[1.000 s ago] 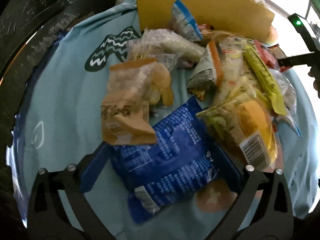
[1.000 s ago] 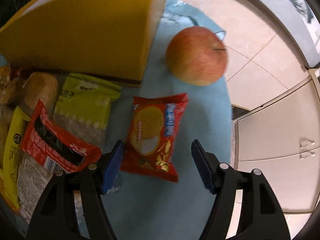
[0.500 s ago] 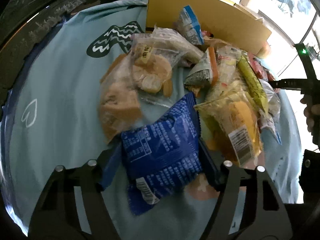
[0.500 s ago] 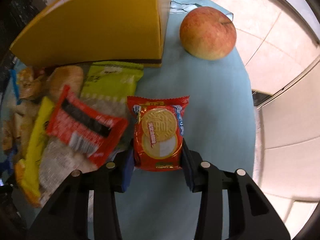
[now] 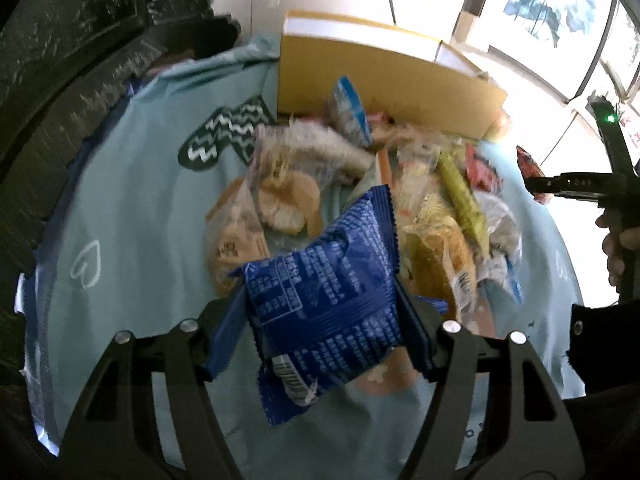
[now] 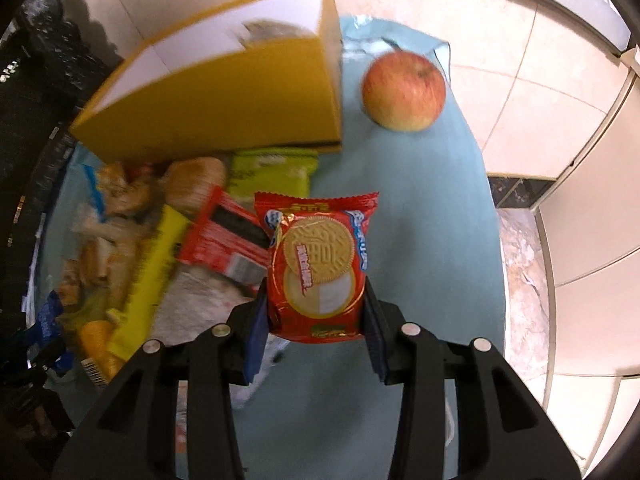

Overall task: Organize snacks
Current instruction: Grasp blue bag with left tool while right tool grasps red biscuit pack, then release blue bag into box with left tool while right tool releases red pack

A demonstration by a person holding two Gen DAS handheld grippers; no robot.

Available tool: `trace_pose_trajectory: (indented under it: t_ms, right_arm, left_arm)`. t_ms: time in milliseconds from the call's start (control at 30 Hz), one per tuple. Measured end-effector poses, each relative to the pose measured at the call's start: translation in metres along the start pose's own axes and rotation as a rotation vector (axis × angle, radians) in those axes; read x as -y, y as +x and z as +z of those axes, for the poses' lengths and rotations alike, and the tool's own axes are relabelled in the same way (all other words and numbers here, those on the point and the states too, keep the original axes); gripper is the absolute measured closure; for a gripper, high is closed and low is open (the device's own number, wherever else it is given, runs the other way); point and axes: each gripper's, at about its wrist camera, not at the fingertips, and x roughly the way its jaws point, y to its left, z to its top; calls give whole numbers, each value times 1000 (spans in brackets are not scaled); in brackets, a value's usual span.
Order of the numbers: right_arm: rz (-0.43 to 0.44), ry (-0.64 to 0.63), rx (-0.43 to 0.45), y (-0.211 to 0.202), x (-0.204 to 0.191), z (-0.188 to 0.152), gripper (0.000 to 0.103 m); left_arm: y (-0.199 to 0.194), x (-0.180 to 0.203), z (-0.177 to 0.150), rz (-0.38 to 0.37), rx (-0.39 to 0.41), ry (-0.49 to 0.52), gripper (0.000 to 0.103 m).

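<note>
A blue packet (image 5: 328,292) printed with white text sits pinched between the two blue pads of the left gripper (image 5: 320,320), lifted clear of the pale blue cloth (image 5: 132,208) that covers the bench. A red biscuit packet (image 6: 318,268) (a round sandwich biscuit is pictured on its front) is pinched upright between the pads of the right gripper (image 6: 316,332), also raised above the cloth.

Behind the blue packet lies a loose heap of snacks (image 5: 360,184): clear bags of pastries, a yellow-green stick pack, a red wrapper, a blue-and-white pouch. An open yellow box (image 6: 224,116) stands at the far edge of the heap, touching it; its inside is white. An apple (image 6: 404,90) rests on the cloth just beside the box's right corner, apart from the heap.

In the left wrist view, a hand (image 5: 620,248) grips the right gripper's handle at the far right. Pale floor tiles (image 6: 520,40) show beyond the bench.
</note>
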Motion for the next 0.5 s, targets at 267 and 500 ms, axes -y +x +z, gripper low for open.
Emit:
trace_pose_trajectory:
  t_ms: [267,500]
  right_arm:
    - [77,-59,77,-52,-46,-18,61]
    - [117,-104,148,-92,-75,-17,61]
  left_arm:
    - [-32,1,15,19,100,-5,33]
    - [-56,21,47,15,175,25,33]
